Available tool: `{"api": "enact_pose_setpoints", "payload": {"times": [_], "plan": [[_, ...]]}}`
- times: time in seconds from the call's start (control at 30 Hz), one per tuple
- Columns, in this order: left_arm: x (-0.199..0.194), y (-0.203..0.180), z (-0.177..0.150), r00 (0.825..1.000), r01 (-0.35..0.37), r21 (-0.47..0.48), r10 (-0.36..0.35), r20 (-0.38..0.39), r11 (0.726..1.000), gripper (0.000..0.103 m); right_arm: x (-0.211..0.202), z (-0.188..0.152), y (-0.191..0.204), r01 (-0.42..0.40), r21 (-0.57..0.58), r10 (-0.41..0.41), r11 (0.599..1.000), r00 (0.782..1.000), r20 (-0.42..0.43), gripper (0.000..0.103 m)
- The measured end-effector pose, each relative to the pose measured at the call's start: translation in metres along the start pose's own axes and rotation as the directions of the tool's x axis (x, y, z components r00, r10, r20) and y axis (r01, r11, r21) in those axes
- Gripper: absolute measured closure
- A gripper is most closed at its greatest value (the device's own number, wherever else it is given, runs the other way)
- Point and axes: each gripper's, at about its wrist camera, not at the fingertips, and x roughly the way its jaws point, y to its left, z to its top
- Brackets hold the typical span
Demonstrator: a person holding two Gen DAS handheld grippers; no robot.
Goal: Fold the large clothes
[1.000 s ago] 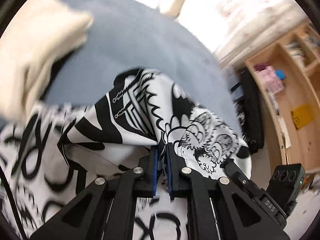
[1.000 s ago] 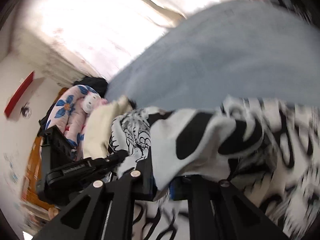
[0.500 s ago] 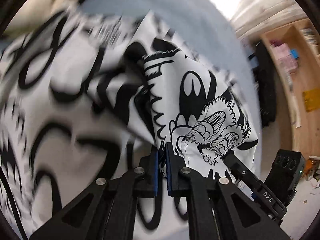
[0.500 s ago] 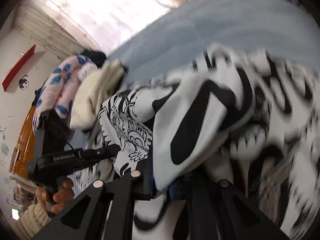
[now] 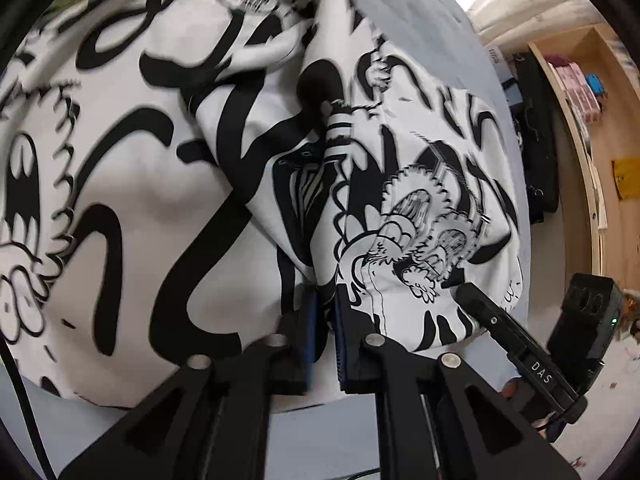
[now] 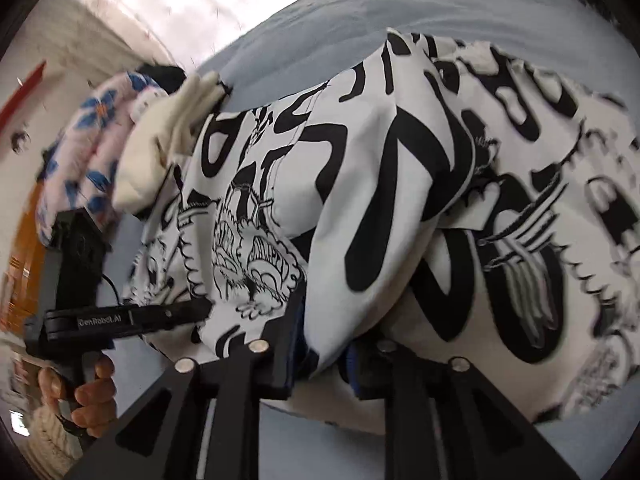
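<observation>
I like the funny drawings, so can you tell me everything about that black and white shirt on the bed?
The black and white shirt is thin, soft cloth printed with bold black letters and cartoon creatures. It lies rumpled on the grey-blue bed cover, one part folded over the rest. A fold sits between the jaws of the left gripper, and another between those of the right gripper, both just opening. A cream garment lies against its far edge.

1. "DAS": white capitals on the black finger bar of the right gripper (image 5: pixel 516 344), read in the left wrist view.
2. "GenRobot.AI": white lettering, apparently, somewhat blurred, on the black body of the left gripper (image 6: pixel 132 318), read in the right wrist view.
3. White cotton garment with bold black cartoon print (image 5: pixel 168 184): large graffiti-like strokes resembling letters; no word legible.
</observation>
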Motion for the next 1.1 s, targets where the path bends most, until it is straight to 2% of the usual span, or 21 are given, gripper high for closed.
{"api": "enact_pose_setpoints", "payload": {"times": [0.03, 0.13, 0.23, 0.3, 0.37, 0.4, 0.43, 0.5, 0.63, 0.7, 0.77, 0.8, 0.83, 0.87, 0.9, 0.97, 1.1], "plan": [[-0.004, -0.008, 0.000, 1.000, -0.013, 0.013, 0.013, 0.010, 1.000, 0.078, -0.007, -0.001, 0.003, 0.028, -0.020, -0.028, 0.999, 1.000, 0.003, 0.075], [-0.031, -0.023, -0.004, 0.995, -0.065, 0.073, 0.059, 0.078, 0.995, 0.070, -0.036, -0.006, 0.008, 0.080, -0.081, -0.077, 0.993, 0.996, 0.041, 0.074], [-0.066, -0.029, -0.006, 0.972, -0.168, 0.131, 0.142, 0.185, 0.977, 0.064, -0.063, -0.009, 0.009, 0.129, -0.120, -0.114, 0.984, 0.986, 0.124, 0.074], [-0.086, -0.032, -0.007, 0.933, -0.277, 0.152, 0.229, 0.276, 0.949, 0.064, -0.083, -0.007, 0.010, 0.162, -0.133, -0.132, 0.978, 0.968, 0.211, 0.074], [-0.097, -0.038, -0.005, 0.899, -0.347, 0.173, 0.275, 0.339, 0.922, 0.064, -0.092, 0.001, 0.015, 0.187, -0.130, -0.145, 0.974, 0.949, 0.282, 0.074], [-0.100, -0.043, -0.004, 0.890, -0.360, 0.192, 0.274, 0.363, 0.913, 0.064, -0.093, 0.005, 0.017, 0.194, -0.127, -0.149, 0.973, 0.942, 0.301, 0.074], [-0.104, -0.044, -0.002, 0.890, -0.355, 0.209, 0.260, 0.375, 0.911, 0.064, -0.091, 0.009, 0.020, 0.200, -0.129, -0.150, 0.971, 0.936, 0.320, 0.074], [-0.094, -0.062, 0.009, 0.901, -0.310, 0.240, 0.203, 0.382, 0.920, 0.064, -0.080, 0.022, 0.030, 0.212, -0.134, -0.157, 0.968, 0.930, 0.333, 0.074], [-0.072, -0.081, 0.030, 0.913, -0.247, 0.254, 0.136, 0.385, 0.935, 0.064, -0.050, 0.040, 0.048, 0.195, -0.164, -0.132, 0.967, 0.934, 0.331, 0.078], [-0.052, -0.082, 0.045, 0.924, -0.214, 0.235, 0.119, 0.362, 0.948, 0.064, -0.029, 0.047, 0.053, 0.177, -0.184, -0.114, 0.967, 0.944, 0.309, 0.080], [-0.029, -0.078, 0.054, 0.936, -0.200, 0.203, 0.125, 0.329, 0.959, 0.066, -0.009, 0.050, 0.054, 0.198, -0.206, -0.131, 0.958, 0.945, 0.299, 0.081], [-0.018, -0.074, 0.058, 0.938, -0.218, 0.184, 0.154, 0.309, 0.958, 0.069, 0.001, 0.050, 0.052, 0.215, -0.209, -0.151, 0.954, 0.947, 0.285, 0.081], [-0.008, -0.068, 0.060, 0.938, -0.250, 0.175, 0.193, 0.289, 0.952, 0.074, 0.014, 0.049, 0.045, 0.239, -0.207, -0.182, 0.949, 0.948, 0.262, 0.082], [0.003, -0.060, 0.061, 0.930, -0.306, 0.160, 0.258, 0.263, 0.939, 0.081, 0.024, 0.047, 0.036, 0.267, -0.196, -0.216, 0.944, 0.945, 0.245, 0.084], [0.012, -0.050, 0.060, 0.927, -0.330, 0.154, 0.289, 0.237, 0.931, 0.090, 0.029, 0.045, 0.029, 0.293, -0.186, -0.248, 0.938, 0.941, 0.230, 0.092], [0.015, -0.039, 0.054, 0.940, -0.291, 0.153, 0.251, 0.232, 0.944, 0.091, 0.035, 0.035, 0.002, 0.331, -0.150, -0.297, 0.932, 0.932, 0.208, 0.094], [0.011, -0.034, 0.043, 0.935, -0.288, 0.179, 0.236, 0.265, 0.941, 0.091, 0.026, 0.017, -0.029, 0.251, -0.080, -0.230, 0.965, 0.950, 0.210, 0.102]]}}
